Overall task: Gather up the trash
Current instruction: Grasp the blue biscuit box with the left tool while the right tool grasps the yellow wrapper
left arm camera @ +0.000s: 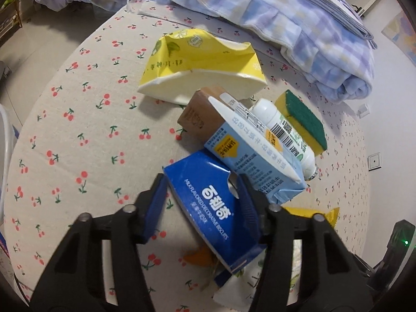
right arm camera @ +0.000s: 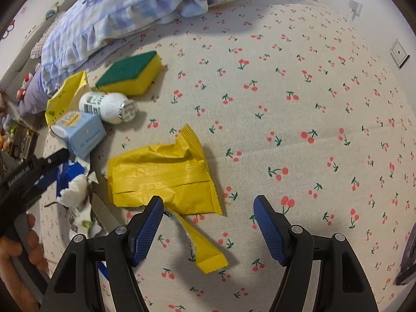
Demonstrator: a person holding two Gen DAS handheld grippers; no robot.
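My left gripper (left arm camera: 202,182) is shut on a dark blue biscuit box (left arm camera: 208,202), which lies tilted on the cherry-print sheet (left arm camera: 78,130). Just beyond it a light blue milk carton (left arm camera: 254,156) leans on a brown block (left arm camera: 200,117) and a white bottle (left arm camera: 283,130). A torn yellow carton (left arm camera: 197,59) lies farther back. My right gripper (right arm camera: 208,200) is open and points down, its left finger at the near edge of a crumpled yellow wrapper (right arm camera: 161,179). Only the wrapper's torn tail lies under the gap between its pads.
A yellow-green sponge (right arm camera: 130,74) lies behind the bottle (right arm camera: 109,106). Crumpled white paper (right arm camera: 75,189) sits at the left of the right wrist view, beside the hand holding the other gripper. A folded blue checked blanket (left arm camera: 286,26) borders the far side.
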